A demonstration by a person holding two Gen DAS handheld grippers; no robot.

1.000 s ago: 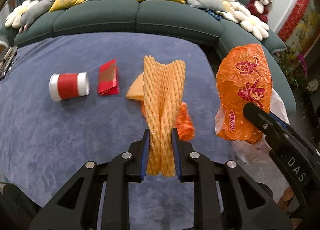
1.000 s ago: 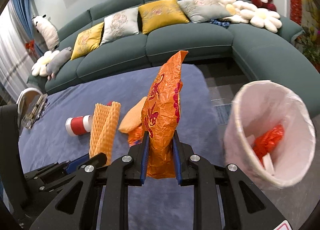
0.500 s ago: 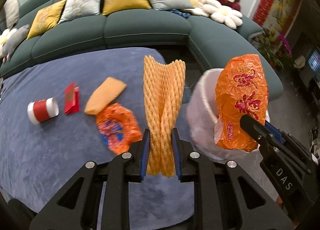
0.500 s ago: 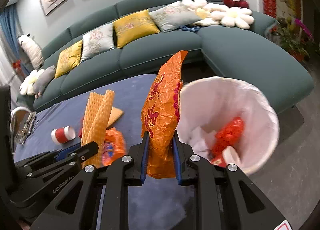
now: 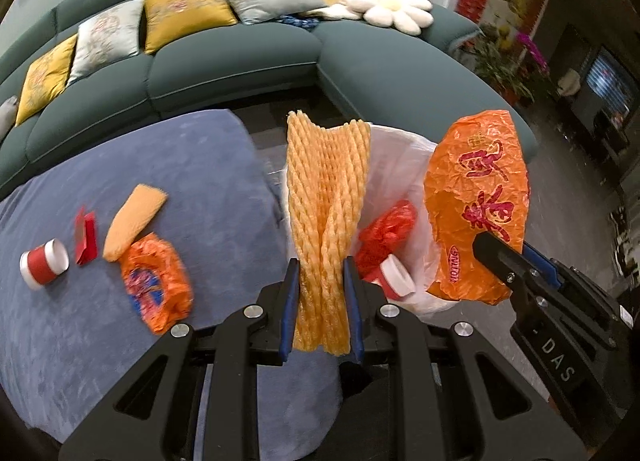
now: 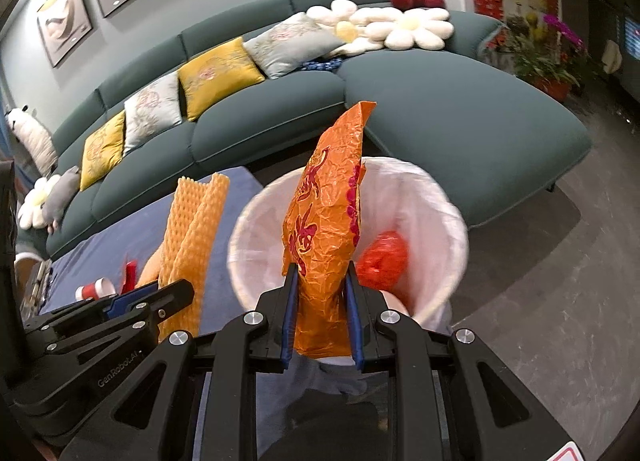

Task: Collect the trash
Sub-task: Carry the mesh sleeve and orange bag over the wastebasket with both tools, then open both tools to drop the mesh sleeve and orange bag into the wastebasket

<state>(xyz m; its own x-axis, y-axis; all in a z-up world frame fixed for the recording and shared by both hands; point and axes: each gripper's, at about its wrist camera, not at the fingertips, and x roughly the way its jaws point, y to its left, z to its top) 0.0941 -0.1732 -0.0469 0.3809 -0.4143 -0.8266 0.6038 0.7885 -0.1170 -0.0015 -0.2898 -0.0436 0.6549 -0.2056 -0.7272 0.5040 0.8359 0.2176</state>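
My left gripper (image 5: 321,307) is shut on an orange foam fruit net (image 5: 326,213) and holds it upright at the near left rim of the white-lined trash bin (image 5: 400,149). My right gripper (image 6: 321,307) is shut on a crumpled orange snack bag (image 6: 326,229) and holds it upright over the bin (image 6: 436,205). The bin holds red crumpled trash (image 6: 382,257) and a red-and-white cup (image 5: 396,281). The right gripper (image 5: 504,261) shows with the bag (image 5: 476,197) in the left wrist view; the left gripper (image 6: 160,301) with the net (image 6: 192,237) shows in the right wrist view.
On the blue cloth table (image 5: 80,333) lie an orange wrapper (image 5: 154,281), a pale orange foam piece (image 5: 132,221), a red packet (image 5: 86,239) and a red paper cup (image 5: 42,267). A green sofa (image 6: 460,125) with cushions curves behind. Plants (image 6: 544,57) stand at the right.
Both grippers have swung right from over the table to the bin, still holding the net and the bag. The bin now sits right under the bag.
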